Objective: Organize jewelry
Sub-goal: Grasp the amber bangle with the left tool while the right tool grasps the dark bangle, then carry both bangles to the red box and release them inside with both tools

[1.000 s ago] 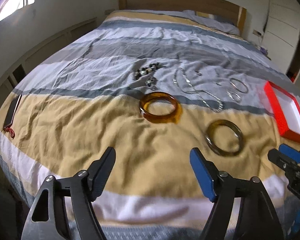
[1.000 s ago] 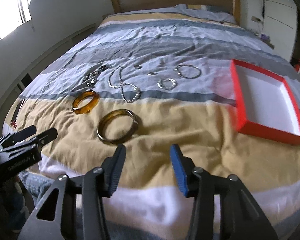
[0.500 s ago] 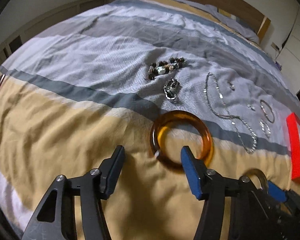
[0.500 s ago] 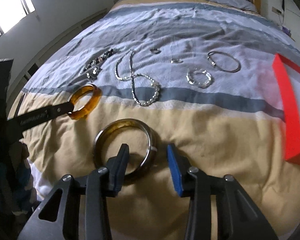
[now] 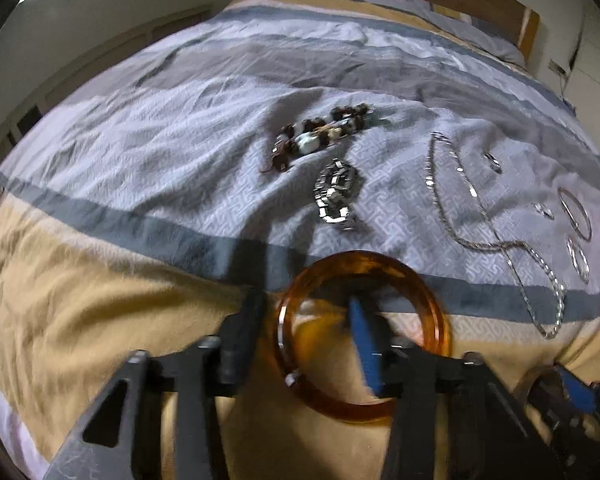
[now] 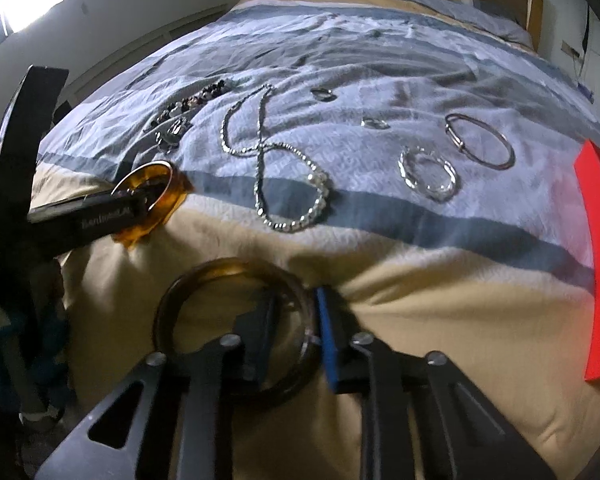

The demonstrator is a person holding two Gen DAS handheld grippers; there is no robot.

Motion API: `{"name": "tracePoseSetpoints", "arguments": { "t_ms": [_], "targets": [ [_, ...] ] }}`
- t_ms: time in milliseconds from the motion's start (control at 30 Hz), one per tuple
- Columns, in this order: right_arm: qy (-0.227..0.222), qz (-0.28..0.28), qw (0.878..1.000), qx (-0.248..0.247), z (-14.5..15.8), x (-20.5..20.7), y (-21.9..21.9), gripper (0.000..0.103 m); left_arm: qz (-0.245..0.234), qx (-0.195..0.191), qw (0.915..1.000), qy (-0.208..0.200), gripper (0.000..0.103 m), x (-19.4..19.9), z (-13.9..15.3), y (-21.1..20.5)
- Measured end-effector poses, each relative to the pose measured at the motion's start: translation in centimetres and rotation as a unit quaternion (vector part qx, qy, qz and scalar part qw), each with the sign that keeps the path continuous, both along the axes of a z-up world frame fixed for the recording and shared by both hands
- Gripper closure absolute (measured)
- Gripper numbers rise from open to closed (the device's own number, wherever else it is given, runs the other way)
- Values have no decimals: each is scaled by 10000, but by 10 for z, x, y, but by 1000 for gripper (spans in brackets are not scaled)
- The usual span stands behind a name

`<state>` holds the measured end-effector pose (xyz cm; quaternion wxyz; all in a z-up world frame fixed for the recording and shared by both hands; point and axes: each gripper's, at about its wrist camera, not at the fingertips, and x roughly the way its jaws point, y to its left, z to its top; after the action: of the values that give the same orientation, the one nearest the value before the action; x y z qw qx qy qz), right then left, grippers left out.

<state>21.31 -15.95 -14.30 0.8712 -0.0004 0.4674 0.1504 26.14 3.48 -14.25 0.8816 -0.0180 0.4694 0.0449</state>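
- While both jaws are closing, left gripper [image 5: 306,320] straddles amber bangle [image 5: 364,336] wall; right gripper [image 6: 296,324] straddles dark bangle [image 6: 236,324].
- Neither is firmly clamped yet; smooth rims may slip, judging by soft duvet [image 6: 420,280].

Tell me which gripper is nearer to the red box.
Right. The right gripper straddles the dark bangle's rim, jaws closing, with the red box just to its right. The left gripper straddles the amber bangle, farther left.
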Motion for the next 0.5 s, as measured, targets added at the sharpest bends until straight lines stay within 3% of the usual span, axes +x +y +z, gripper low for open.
{"name": "tracePoseSetpoints", "arguments": {
  "t_ms": [33,100,300,500],
  "targets": [
    [-20,-26,10000,39,2,-1,-2,90,-23,53,10000,-18,83,-1,1,-2],
    [-79,-45,9999,85,6,-3,-3,92,-75,87,9999,-37,90,-6,5,-4],
    [-385,-86,9992,46,31,-21,-7,94,39,90,9999,-68,93,-24,22,-3],
    [-715,-217,9972,38,66,-48,-13,94,-107,355,9989,-300,94,-50,54,-11]
  ]
}}
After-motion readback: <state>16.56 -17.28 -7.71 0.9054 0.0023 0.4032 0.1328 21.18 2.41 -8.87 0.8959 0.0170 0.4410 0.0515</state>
